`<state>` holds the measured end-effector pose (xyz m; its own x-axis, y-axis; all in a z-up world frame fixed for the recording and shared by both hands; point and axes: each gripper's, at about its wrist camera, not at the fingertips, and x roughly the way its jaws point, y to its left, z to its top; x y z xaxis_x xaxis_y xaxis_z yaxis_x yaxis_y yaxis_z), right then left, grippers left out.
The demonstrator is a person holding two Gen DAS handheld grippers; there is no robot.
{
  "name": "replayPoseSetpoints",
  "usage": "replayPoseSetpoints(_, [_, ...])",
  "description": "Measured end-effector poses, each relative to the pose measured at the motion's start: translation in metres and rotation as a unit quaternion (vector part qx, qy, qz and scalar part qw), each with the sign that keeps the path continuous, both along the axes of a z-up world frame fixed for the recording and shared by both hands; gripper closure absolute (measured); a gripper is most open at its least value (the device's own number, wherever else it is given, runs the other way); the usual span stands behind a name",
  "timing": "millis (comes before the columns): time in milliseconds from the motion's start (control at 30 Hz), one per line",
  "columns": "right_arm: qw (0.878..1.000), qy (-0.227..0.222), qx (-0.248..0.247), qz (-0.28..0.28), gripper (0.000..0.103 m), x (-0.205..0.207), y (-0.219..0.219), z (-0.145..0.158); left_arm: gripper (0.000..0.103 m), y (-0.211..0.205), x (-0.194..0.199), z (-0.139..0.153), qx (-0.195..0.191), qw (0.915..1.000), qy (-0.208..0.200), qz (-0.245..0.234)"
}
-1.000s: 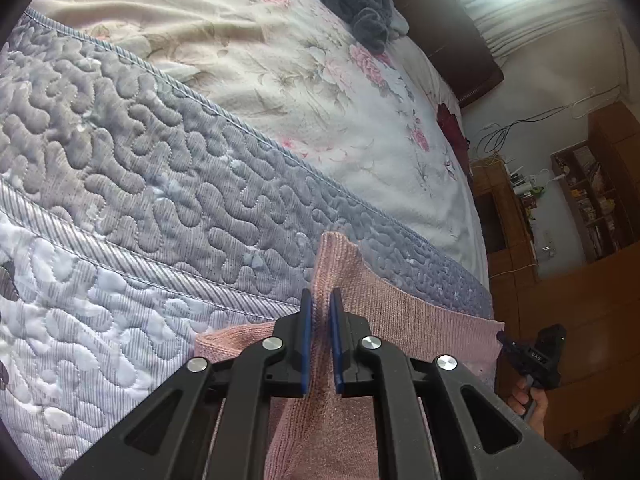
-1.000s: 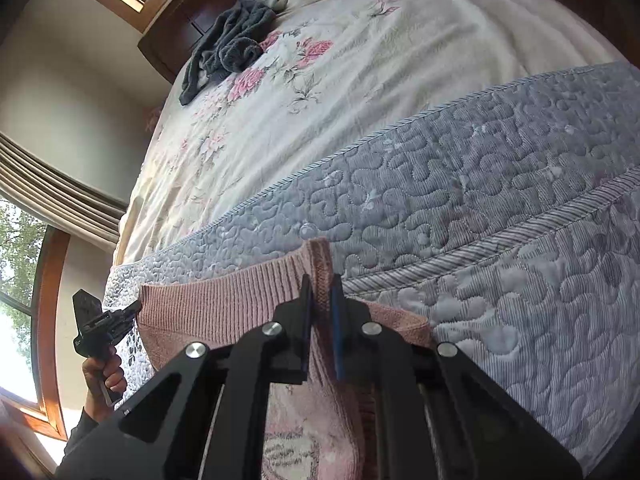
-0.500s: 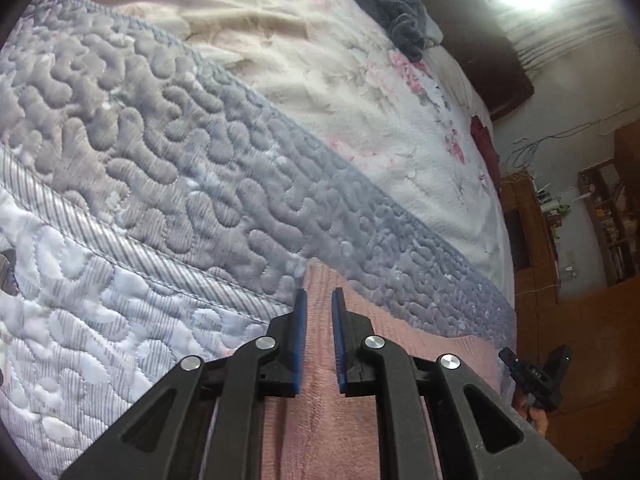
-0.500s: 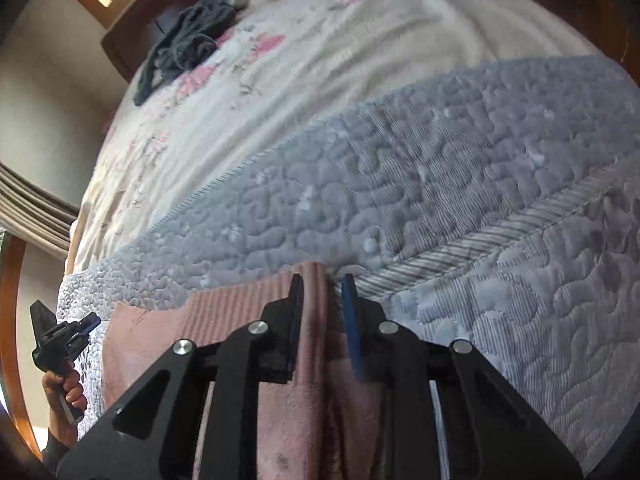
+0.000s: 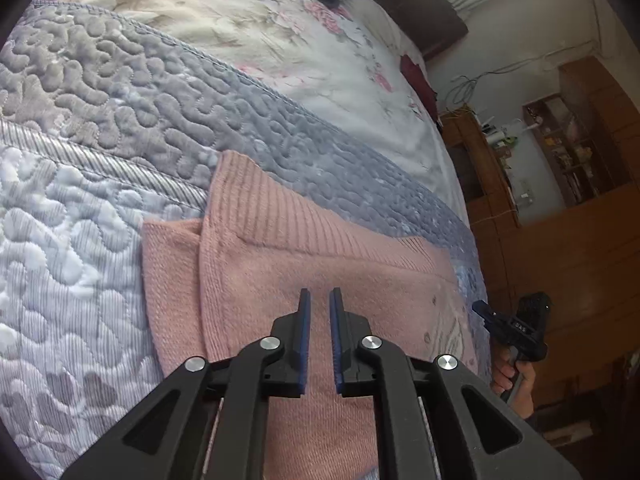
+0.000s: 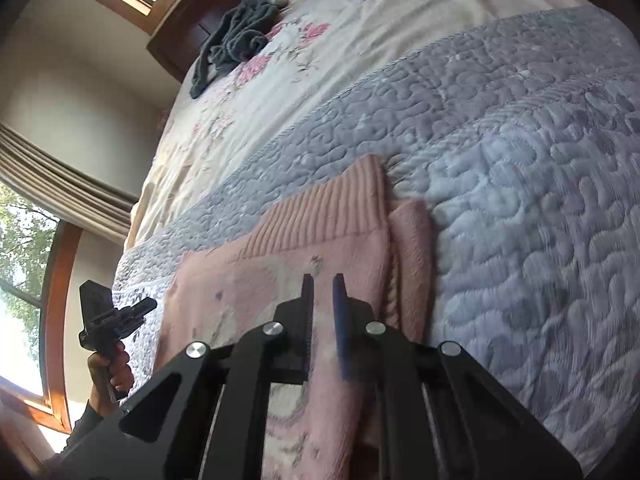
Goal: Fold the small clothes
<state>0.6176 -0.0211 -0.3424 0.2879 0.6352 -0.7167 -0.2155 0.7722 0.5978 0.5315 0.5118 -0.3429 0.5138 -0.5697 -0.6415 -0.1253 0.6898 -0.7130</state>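
Pink knitted sweater [image 5: 320,264] lies folded over on the grey quilted bedspread [image 5: 120,120]; both hand-held grippers [image 5: 318,300] [image 6: 323,284] released above it; further folds likely remain.

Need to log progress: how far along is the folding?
Done: the pink sweater lies on the quilt with one fold made, ribbed hem on top. In hand: nothing; left tool and right tool are open above it. Left: maybe another fold; the grey garment lies unfolded.

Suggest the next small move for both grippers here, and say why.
Probably regrip the pink sweater for another fold. Left gripper and right gripper are open and hold nothing; the sweater lies folded on the grey quilt, ribbed hem on top, a narrow strip jutting out beside it.
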Motion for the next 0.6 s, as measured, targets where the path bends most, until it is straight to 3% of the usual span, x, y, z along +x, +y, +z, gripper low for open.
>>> replayPoseSetpoints(67, [1.0, 0.012, -0.012, 0.014, 0.093, -0.021, 0.004, -0.013, 0.093, -0.012, -0.018, -0.009, 0.023, 0.9995, 0.013, -0.016])
replayPoseSetpoints(133, [0.999, 0.022, -0.037, 0.018, 0.103, -0.028, 0.004, -0.033, 0.095, -0.013, -0.025, -0.033, 0.049, 0.9972, 0.055, -0.008])
replayPoseSetpoints(200, [0.999, 0.016, -0.038, 0.016, 0.103, -0.03, -0.001, -0.034, 0.102, -0.005, -0.032, -0.042, 0.026, 0.9977, 0.06, 0.015])
replayPoseSetpoints(233, [0.999, 0.018, -0.034, 0.006, 0.103, -0.033, -0.002, -0.027, 0.099, -0.002, -0.038, -0.036, 0.015, 0.9982, 0.052, 0.027])
replayPoseSetpoints(300, [1.0, 0.005, -0.015, 0.009, 0.085, -0.048, 0.0, -0.006, 0.091, -0.004, -0.053, -0.018, -0.024, 0.9992, 0.011, 0.03])
replayPoseSetpoints(367, [0.999, -0.006, -0.013, 0.037, 0.084, -0.07, 0.004, 0.006, 0.089, -0.013, -0.072, -0.007, -0.043, 0.9989, -0.014, 0.01])
replayPoseSetpoints(433, [0.999, 0.014, -0.015, 0.05, 0.084, -0.089, 0.004, -0.004, 0.088, -0.023, -0.086, -0.016, -0.036, 0.9993, 0.005, -0.003])
replayPoseSetpoints(467, [0.998, 0.027, -0.025, 0.051, 0.086, -0.094, 0.001, -0.015, 0.088, -0.026, -0.09, -0.027, -0.019, 0.9995, 0.026, -0.003])
replayPoseSetpoints(533, [0.998, 0.047, -0.04, 0.034, 0.101, -0.098, -0.013, -0.036, 0.094, -0.025, -0.098, -0.049, -0.011, 0.9983, 0.057, 0.0])
replayPoseSetpoints(600, [0.998, 0.06, -0.027, 0.009, 0.103, -0.096, -0.032, -0.038, 0.1, -0.018, -0.103, -0.051, -0.013, 0.9981, 0.061, 0.004])
